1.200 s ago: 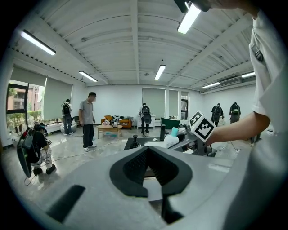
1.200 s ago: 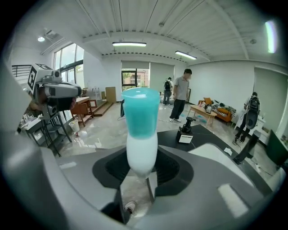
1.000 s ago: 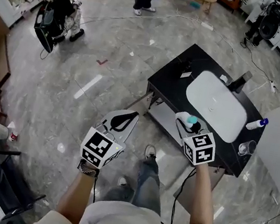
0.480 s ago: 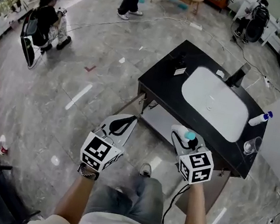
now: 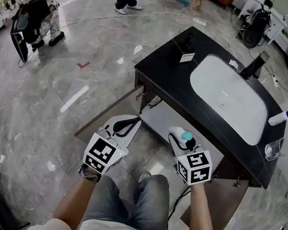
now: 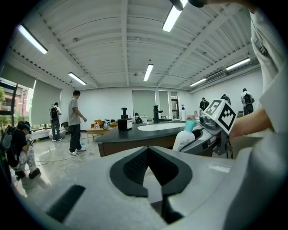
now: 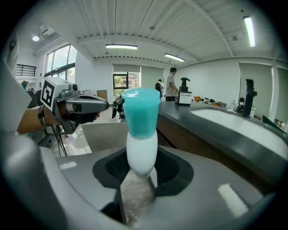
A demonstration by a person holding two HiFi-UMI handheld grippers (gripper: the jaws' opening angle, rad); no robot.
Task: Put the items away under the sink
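1 black counter [image 5: 162, 68] w/ 1 white basin [image 5: 228, 98] and 1 dark tap [image 5: 255, 64]. Below it 2 brown doors stand open, left door [image 5: 105, 119] and right door [image 5: 223, 198], w/ a pale shelf [image 5: 159, 121] between.

2 grippers, both low in front of the shelf. Left gripper [image 5: 130, 123]: tongs pressed together, nothing in them. Right gripper [image 5: 179, 137]: tongs pinching 1 bottle [image 7: 141, 134] by its lower end. It has a plump white body and teal cap, w/ the cap pointing away from the hand.

2nd bottle [image 5: 283, 117], blue-capped, lies at the counter's far right near 1 clear cup [image 5: 273, 150]. 1 black dispenser [image 5: 186, 45]; label too small to read.
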